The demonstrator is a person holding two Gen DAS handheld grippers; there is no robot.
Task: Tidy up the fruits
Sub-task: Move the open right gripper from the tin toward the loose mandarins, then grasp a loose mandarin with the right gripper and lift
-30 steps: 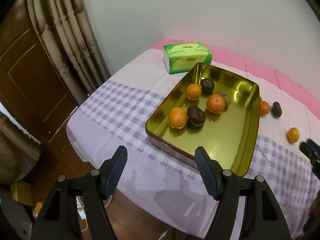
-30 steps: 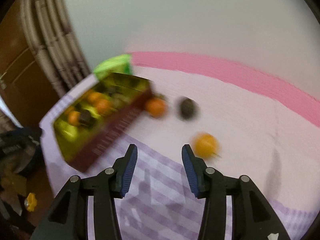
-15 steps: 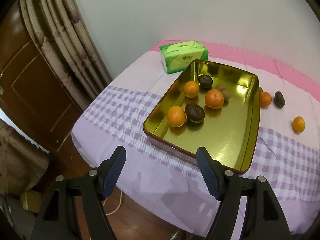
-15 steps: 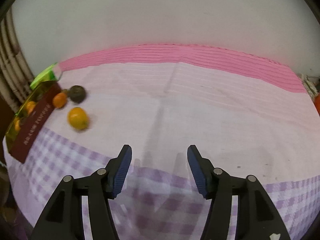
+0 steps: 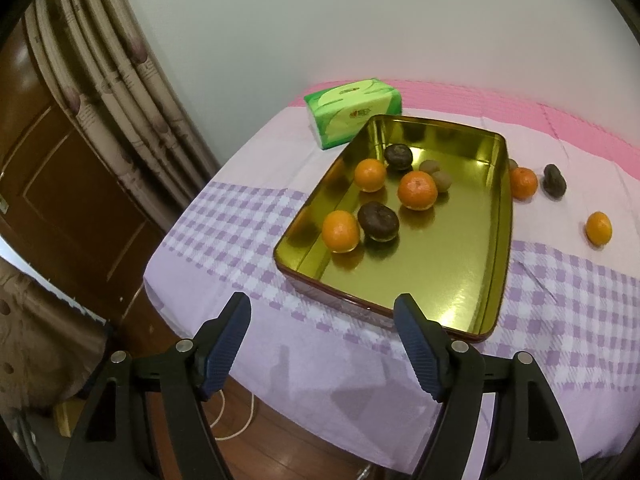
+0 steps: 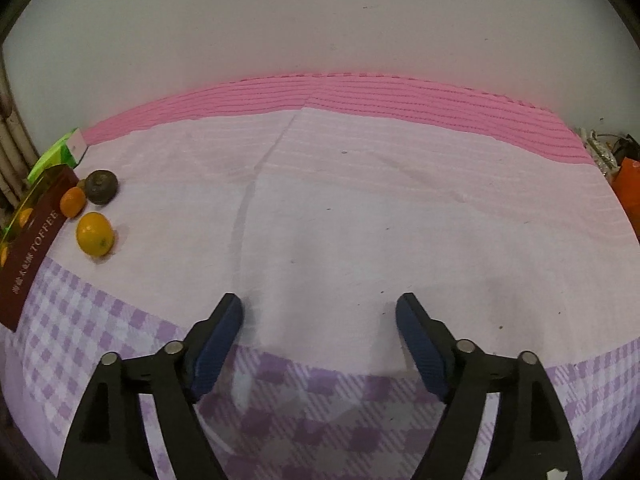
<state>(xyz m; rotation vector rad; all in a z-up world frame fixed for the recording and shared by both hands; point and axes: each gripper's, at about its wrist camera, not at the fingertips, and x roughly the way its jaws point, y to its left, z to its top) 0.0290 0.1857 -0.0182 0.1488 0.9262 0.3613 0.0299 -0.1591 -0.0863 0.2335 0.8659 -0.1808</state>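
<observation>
Hovering over the near edge of the cloth-covered table (image 5: pixel 248 216), the left gripper (image 5: pixel 322 312) has its jaws spread with nothing between them; they have just been opening a little. Ahead of it sits the gold tin (image 5: pixel 460 280), holding three oranges (image 5: pixel 417 190), two dark fruits (image 5: pixel 378 221) and two small brownish ones (image 5: pixel 442 180). Outside the tin's right wall lie another orange (image 5: pixel 523 183), a dark fruit (image 5: pixel 554 180) and, nearer and well apart, a lone orange (image 5: pixel 599 228). A green tissue pack (image 5: pixel 352 111) stands just behind the tin. The right gripper (image 6: pixel 319 314) has just been opening and now stands wide above bare cloth, empty, with the lone orange (image 6: pixel 95 234) far off to its left beside the tin's red side (image 6: pixel 32 248).
</observation>
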